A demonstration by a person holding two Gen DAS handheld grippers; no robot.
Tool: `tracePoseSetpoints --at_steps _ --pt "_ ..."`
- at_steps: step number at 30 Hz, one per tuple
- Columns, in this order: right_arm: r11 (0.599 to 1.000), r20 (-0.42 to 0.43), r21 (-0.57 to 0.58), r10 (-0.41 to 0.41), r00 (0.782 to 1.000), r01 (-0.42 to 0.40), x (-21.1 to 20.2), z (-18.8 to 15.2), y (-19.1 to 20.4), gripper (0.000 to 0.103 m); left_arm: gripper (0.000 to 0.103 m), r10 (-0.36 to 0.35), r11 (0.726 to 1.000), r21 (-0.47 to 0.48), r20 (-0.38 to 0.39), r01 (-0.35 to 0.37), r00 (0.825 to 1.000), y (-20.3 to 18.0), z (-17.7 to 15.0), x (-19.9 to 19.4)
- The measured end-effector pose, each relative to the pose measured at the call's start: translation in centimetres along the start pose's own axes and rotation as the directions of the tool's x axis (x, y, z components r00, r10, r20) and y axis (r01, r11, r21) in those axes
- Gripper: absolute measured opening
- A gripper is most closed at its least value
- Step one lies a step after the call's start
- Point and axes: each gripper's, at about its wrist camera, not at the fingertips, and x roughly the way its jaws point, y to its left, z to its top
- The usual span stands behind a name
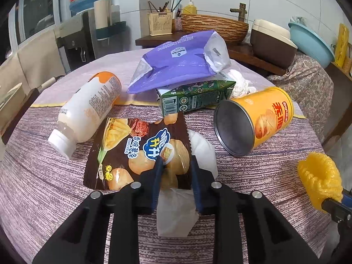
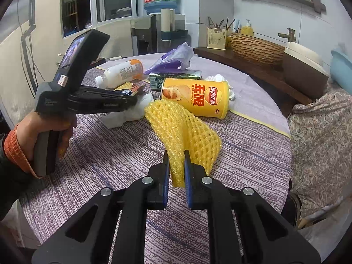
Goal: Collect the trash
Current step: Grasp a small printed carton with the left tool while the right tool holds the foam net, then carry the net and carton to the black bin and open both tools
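Note:
In the left wrist view my left gripper [image 1: 176, 162] is shut on a white tissue [image 1: 176, 211], which bulges up between the blue pads. The right corner of a flat brown chip bag [image 1: 123, 154] also lies between the fingertips. The right wrist view shows the left gripper [image 2: 135, 101] from the side, tips at the tissue [image 2: 123, 114]. My right gripper [image 2: 176, 154] is shut on a yellow foam net [image 2: 182, 132], lifted above the table. The same yellow foam net [image 1: 319, 176] shows at the right edge of the left wrist view.
On the round table [image 2: 242, 143] lie a yellow chip can [image 1: 264, 118] with its open end towards me, a white bottle [image 1: 88, 110], a green carton [image 1: 193, 96], a purple bag [image 1: 180, 61] and another crumpled tissue [image 1: 242, 81]. A hand [image 2: 44, 132] holds the left gripper. A cloth-covered chair [image 2: 319, 132] stands right.

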Motion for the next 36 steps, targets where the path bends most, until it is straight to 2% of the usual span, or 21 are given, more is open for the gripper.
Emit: tracePoseSetpoints --at_steps 8,17,26,32,36 --pt "1.0 0.015 0.029 0.009 1.0 -0.01 -0.6 -0.7 -0.3 0.013 0.01 -0.022 0.999 -0.033 0.077 0.024 0.997 0.2 -1.6 -3.3" --pt "0.997 0.048 0.071 0.019 0.999 -0.022 -1.9 -2.2 -0.6 0.013 0.006 -0.033 0.997 -0.062 0.194 0.045 0.98 0.3 -4.0 -8.7" --pt "0.994 0.088 0.109 0.008 0.996 -0.017 -3.9 -4.2 -1.0 0.013 0.005 -0.097 0.988 -0.084 0.297 0.127 0.95 -1.2 -6.2 -14.2" --pt "0.988 0.116 0.155 -0.028 0.993 0.01 -6.2 -6.0 -2.4 0.013 0.003 -0.176 0.98 -0.029 0.338 0.197 0.925 -4.7 -6.7 -15.9" --pt "0.978 0.121 0.201 -0.076 0.99 0.05 -7.7 -7.4 -4.1 0.013 0.002 -0.242 0.967 0.009 0.333 0.254 0.911 -7.7 -6.8 -15.5"
